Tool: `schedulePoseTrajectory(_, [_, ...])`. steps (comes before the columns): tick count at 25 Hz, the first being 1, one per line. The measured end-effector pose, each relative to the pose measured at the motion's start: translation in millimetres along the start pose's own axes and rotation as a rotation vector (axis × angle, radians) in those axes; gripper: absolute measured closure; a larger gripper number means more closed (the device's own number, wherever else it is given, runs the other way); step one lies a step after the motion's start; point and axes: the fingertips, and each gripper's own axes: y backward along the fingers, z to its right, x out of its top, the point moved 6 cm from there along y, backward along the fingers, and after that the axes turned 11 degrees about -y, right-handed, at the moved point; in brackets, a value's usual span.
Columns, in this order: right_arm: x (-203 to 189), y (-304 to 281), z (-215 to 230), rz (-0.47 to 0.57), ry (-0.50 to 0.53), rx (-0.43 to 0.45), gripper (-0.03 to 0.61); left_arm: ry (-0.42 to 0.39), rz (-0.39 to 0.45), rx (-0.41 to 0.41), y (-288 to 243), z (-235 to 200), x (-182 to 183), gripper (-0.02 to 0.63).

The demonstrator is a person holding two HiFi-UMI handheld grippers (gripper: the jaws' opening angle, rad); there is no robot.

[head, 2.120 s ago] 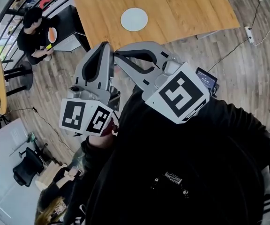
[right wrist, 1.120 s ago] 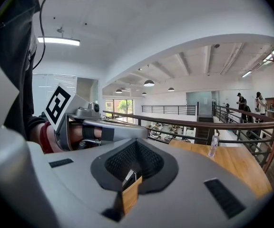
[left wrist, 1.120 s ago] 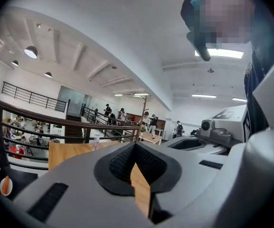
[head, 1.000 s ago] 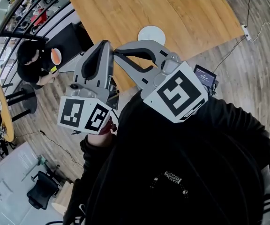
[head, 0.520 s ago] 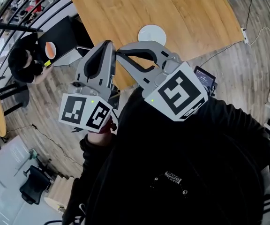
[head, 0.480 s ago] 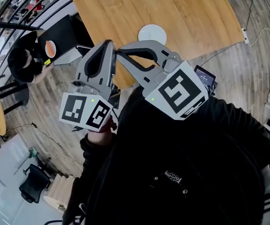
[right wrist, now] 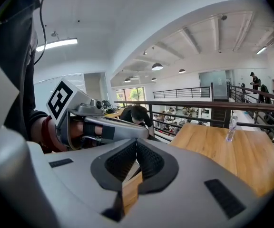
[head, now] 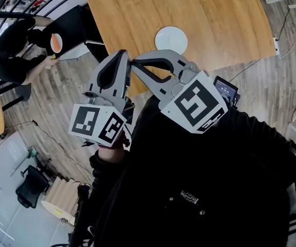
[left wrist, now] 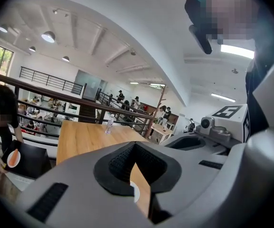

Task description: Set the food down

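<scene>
- left tongs (head: 123,55) closed tip to tip, nothing between the pads, over the near edge of the wooden bench (head: 215,14)
- right tongs (head: 135,63) closed too, nothing held, just beside the left tongs, tips close together
- white plate (head: 171,39) lies on the bench, near the tips of both tongs
- food: cannot tell where it is, no view shows it
- clear bottle (right wrist: 230,120) stands upright at the far side of the bench
</scene>
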Motion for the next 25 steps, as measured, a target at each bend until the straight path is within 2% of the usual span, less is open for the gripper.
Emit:
schedulePoseTrajectory(8, [-10, -7, 10, -0.017, -0.042, 0.039, 0.558, 0.025, -0.023, 0.034, -6, -5, -10, 0.615])
schedulePoseTrajectory(13, [-17, -14, 22, -0.021, -0.047, 0.031, 0.558, 0.035, -0.002, 0.089, -8, -20, -7, 0.615])
schedulePoseTrajectory(25, [-41, -26, 59, -0.081, -0.097, -0.015, 0.557, 0.071, -0.017, 0.101, -20, -17, -14, 0.615])
